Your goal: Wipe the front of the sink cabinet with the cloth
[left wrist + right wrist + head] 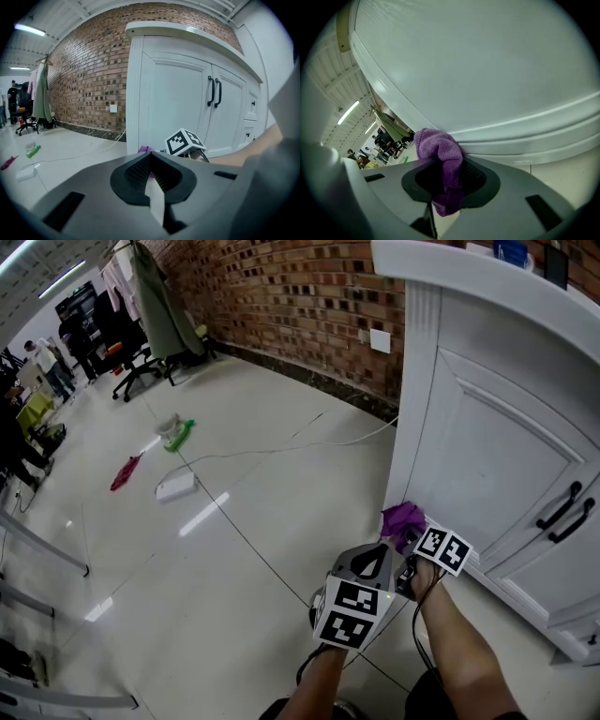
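Right claw (pixel 449 165) clenched on the purple cloth (pixel 433 143), a soft, nubby terry bunch, probably light and limp, best pinched at a fold as here. Just beyond the tips, the cloth presses the moulded lower rail of the smooth white sink cabinet (pixel 487 70). Left claw (pixel 150 157), just beside, apparently closed and empty.

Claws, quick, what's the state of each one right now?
Left claw: closed, empty.
Right claw: closed on the purple cloth, against the cabinet.
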### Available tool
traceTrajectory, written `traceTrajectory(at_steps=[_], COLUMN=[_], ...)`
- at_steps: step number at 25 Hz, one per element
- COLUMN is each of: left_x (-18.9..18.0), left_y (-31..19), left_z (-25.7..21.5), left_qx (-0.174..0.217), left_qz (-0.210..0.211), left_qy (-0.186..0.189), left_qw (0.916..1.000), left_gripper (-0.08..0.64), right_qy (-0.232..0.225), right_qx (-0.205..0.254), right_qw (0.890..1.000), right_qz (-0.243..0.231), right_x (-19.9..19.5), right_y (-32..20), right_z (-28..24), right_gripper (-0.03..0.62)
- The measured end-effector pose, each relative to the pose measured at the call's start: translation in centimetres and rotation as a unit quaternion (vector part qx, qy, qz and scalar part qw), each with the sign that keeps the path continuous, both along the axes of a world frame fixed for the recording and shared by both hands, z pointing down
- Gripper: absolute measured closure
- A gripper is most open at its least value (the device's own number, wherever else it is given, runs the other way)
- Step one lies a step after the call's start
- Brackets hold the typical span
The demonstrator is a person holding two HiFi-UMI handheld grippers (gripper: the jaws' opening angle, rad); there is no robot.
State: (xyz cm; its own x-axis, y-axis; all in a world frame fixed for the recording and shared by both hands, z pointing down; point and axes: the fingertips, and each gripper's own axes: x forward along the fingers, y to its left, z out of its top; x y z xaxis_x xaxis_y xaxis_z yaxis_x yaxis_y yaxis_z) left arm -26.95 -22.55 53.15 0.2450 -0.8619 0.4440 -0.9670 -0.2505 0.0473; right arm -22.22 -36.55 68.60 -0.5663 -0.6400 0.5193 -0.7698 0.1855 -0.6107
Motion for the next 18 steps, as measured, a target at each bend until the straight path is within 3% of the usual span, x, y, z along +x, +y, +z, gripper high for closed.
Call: traceTrajectory(at_steps=[5,18], left_x=[0.4,0.8], left_y=[-0.8,-1.6], left_z=[0.3,-1.7], left_qx=[0.0,0.025], left_qz=[0.002,-0.016], left_qy=[0.006,0.02], left_qw=[1.0,0.9993], left_gripper=[0.555,0.555], right_qy=[0.015,-0.069], right_qx=[0.026,0.126], right_qw=[0.999,0.989], right_qz=[-0.015,-0.039], right_x=[-0.9,-2.2], right_y=[-0.6,-1.0], right_z=[-2.3,-18.0], right_gripper=[0.492,0.492])
